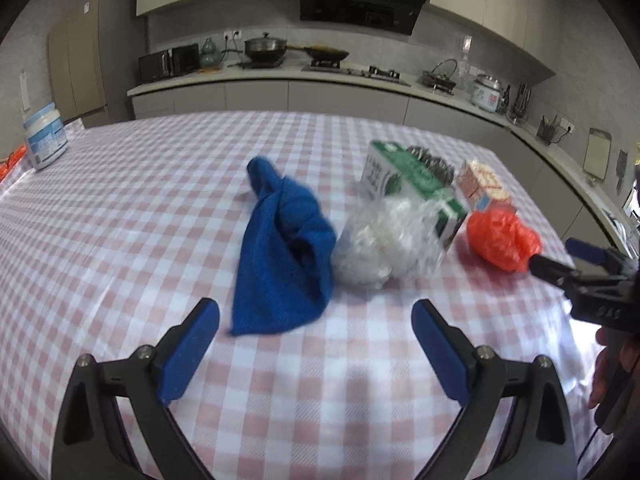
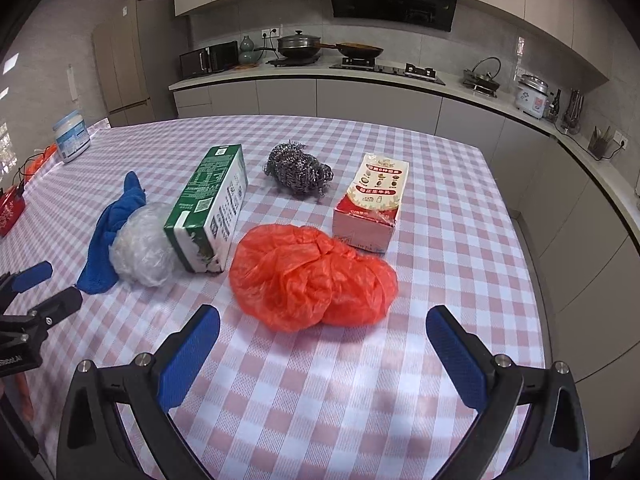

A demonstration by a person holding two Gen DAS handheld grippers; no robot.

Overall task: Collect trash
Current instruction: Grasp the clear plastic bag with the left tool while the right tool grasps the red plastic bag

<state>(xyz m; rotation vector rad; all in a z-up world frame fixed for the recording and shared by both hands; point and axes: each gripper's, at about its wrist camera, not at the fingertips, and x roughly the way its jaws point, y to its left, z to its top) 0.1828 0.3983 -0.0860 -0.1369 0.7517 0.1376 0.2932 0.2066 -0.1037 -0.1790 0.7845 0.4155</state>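
1. Broadly, the table (image 2: 460, 208) in its pink-and-white checked cloth lay bare along the near side and the far half, with its right edge dropping off toward the kitchen cabinets.
2. Both tongs hung released above the near cloth: the left gripper (image 1: 316, 320) faced the blue towel (image 1: 280, 256), and the right gripper (image 2: 323, 322) faced the crumpled orange plastic bag (image 2: 312, 276); neither touched anything.
3. Trash sat clustered mid-table: a wadded clear plastic bag (image 2: 140, 248) rested against the towel and touched the near end of a green-and-white carton (image 2: 212, 208) lying on its side.
4. A red-and-white carton (image 2: 372, 204) lay just beyond the orange bag, right of the green one.
5. A wiry steel scouring ball (image 2: 298, 172) sat farther back, between the two cartons.
6. A lidded white tub (image 2: 72, 138) stood at the far left edge, well apart from the rest.
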